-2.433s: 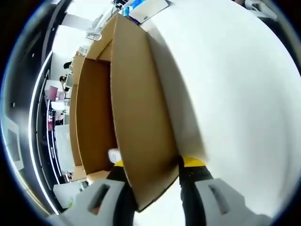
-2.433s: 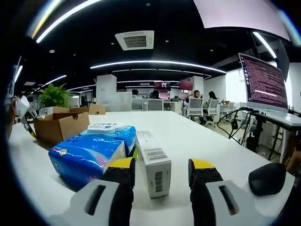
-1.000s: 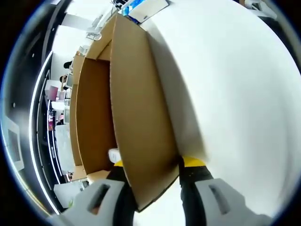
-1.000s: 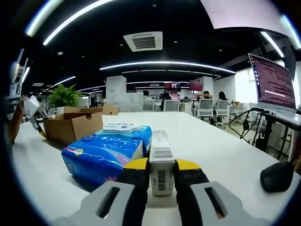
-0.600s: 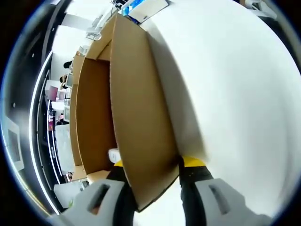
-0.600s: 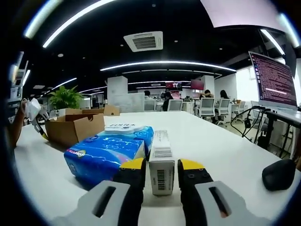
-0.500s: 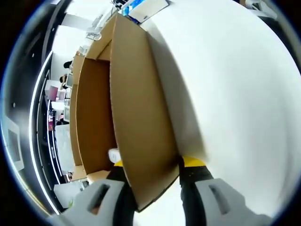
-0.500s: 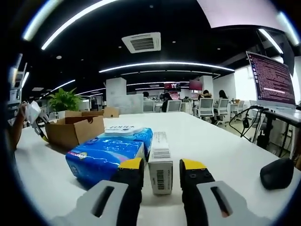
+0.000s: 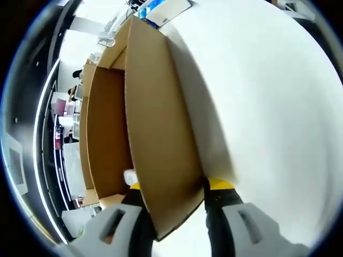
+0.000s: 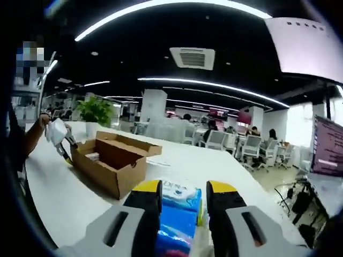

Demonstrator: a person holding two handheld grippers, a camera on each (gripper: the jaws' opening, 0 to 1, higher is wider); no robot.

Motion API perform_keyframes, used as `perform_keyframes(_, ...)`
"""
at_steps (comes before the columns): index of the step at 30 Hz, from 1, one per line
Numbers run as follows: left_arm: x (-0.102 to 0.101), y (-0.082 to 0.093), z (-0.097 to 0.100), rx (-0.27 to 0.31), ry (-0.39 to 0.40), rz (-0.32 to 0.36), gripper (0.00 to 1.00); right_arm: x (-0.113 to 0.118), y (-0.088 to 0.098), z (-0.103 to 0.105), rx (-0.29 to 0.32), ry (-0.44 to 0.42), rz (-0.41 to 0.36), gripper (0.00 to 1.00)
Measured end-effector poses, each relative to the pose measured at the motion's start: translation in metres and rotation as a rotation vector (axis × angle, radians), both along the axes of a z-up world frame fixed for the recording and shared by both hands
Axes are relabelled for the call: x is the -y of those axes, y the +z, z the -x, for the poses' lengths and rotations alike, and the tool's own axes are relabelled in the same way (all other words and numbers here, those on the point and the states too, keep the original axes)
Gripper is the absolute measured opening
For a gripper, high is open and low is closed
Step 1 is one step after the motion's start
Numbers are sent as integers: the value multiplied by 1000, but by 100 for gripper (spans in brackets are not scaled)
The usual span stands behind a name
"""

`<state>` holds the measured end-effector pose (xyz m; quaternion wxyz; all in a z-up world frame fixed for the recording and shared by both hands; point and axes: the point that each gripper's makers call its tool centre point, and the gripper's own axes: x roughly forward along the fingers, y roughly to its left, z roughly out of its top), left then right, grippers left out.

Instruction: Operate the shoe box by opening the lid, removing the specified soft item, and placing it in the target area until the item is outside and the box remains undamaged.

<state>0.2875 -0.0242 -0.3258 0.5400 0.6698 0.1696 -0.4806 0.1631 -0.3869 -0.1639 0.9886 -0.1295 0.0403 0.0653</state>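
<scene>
I have the open brown cardboard shoe box (image 10: 113, 160) on the broad white table (image 10: 64, 198), my left gripper (image 9: 172, 187) pinching its wall to steady it. The blue soft tissue pack (image 10: 179, 211) lies outside, between my right gripper's (image 10: 183, 194) spread jaws.

An open cardboard shoe box (image 10: 111, 163) sits on a white counter (image 10: 64, 201), its top unblocked. At the box's far end, the left tool (image 10: 65, 149) grips the wall (image 9: 161, 155), closing off that end. Bare counter lies along the box's long side. Near the box, a blue tissue pack (image 10: 177, 217) sits between the right tool (image 10: 184, 201) jaws.
</scene>
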Motion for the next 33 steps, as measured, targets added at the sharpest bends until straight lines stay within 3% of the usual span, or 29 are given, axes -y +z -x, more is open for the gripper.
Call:
perform_keyframes(5, 0, 0, 1, 0, -3, 0, 33, -71, 22, -46, -21, 185, 139, 34)
perform_keyframes(8, 0, 0, 0, 2, 0, -1, 33, -107, 23, -65, -69, 259, 196, 38)
perform_keyframes(11, 0, 0, 0, 0, -1, 0, 33, -151, 27, -83, -69, 383, 299, 37)
perform_keyframes(13, 1, 0, 0, 0, -4, 1, 33, -168, 27, -90, -90, 440, 378, 38)
perform_keyframes(18, 1, 0, 0, -4, -4, 4, 34, -197, 26, -106, -138, 513, 434, 45)
perform_keyframes(26, 1, -1, 1, -3, -6, 4, 34, -239, 23, -124, -175, 653, 614, 47)
perform_keyframes(33, 0, -1, 1, -7, -7, 3, 34, -271, 4, -136, -206, 791, 786, 54)
